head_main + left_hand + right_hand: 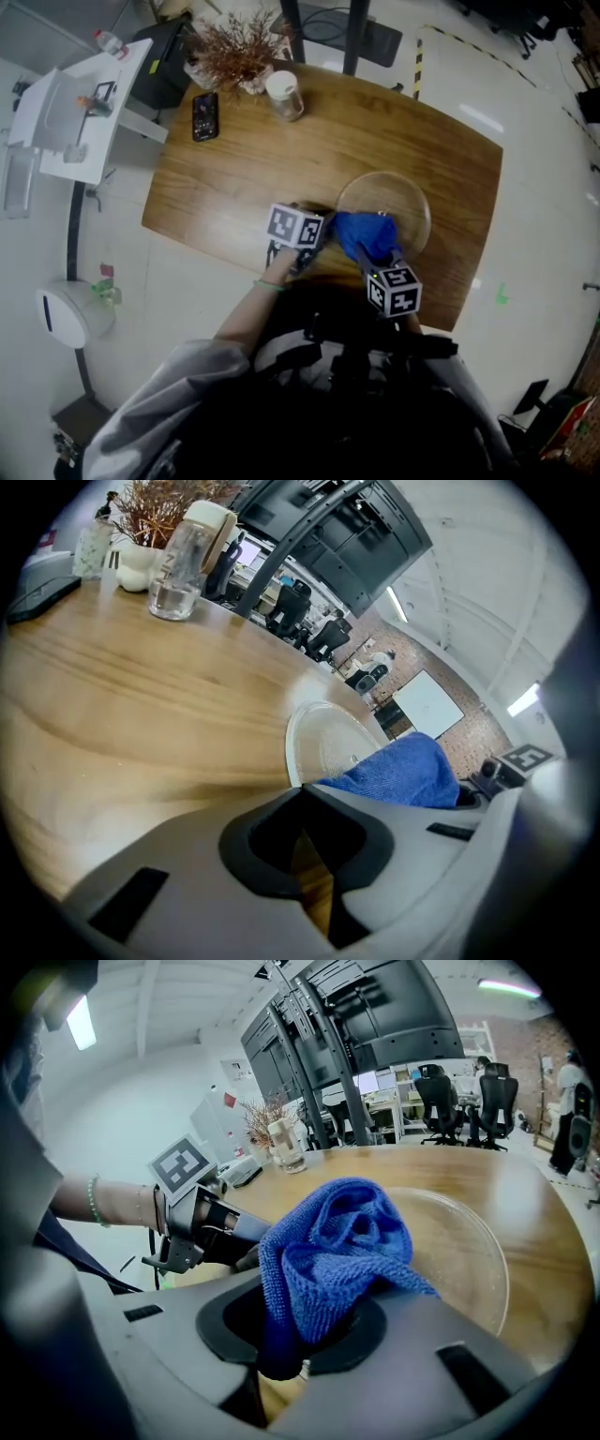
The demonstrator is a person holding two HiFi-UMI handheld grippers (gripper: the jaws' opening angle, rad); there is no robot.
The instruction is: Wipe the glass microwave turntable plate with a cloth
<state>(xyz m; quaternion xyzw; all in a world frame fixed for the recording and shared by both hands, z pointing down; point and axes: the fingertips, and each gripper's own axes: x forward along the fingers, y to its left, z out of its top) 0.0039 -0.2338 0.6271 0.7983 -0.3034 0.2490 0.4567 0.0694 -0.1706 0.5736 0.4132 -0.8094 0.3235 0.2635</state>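
Observation:
The clear glass turntable plate (405, 192) lies flat on the wooden table (234, 187), near its front right. My right gripper (373, 258) is shut on a bunched blue cloth (366, 234), which rests on the plate's near-left part. In the right gripper view the cloth (328, 1241) bulges out of the jaws over the plate (469, 1251). My left gripper (323, 239) is shut, with its tips at the plate's left rim. The left gripper view shows its tips (302, 794) meeting the plate's rim (323, 742), with the cloth (398, 771) just to the right. No rim shows between the pads.
At the table's far side stand a clear jar with a white lid (284, 94), a dark phone (205, 115) and a dried plant (234, 52). A white side table (80, 103) stands to the left, and a white bin (70, 314) is on the floor.

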